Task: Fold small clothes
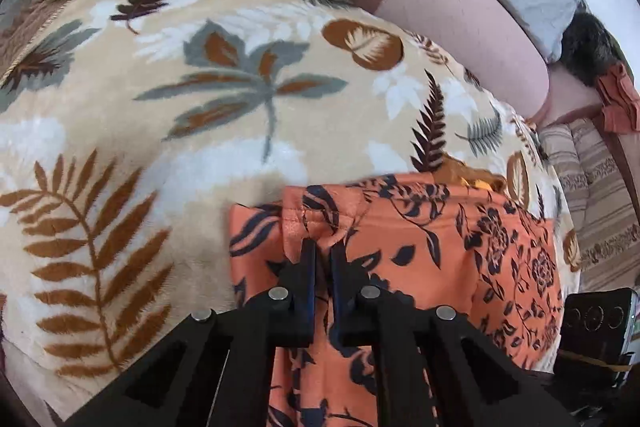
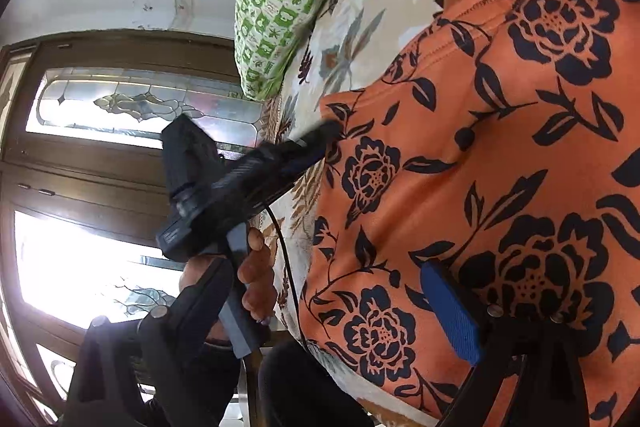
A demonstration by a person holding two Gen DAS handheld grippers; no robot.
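Left gripper [image 1: 323, 247] fingertips sink into orange garment [image 1: 420, 247] folds; pad contact not visible. Garment cut off at 6 o'clock. Right gripper [image 2: 312, 307]: left finger blurred, tips out of frame.

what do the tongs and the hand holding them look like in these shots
Both tongs are black plastic frames with triangular cut-outs and round silver studs. The left tongs have slim black fingers with blue inner faces; the right tongs carry a ribbed blue pad. From the right wrist view the left tool shows a boxy black body, a grey handle, a thin black cable and the hand around it.
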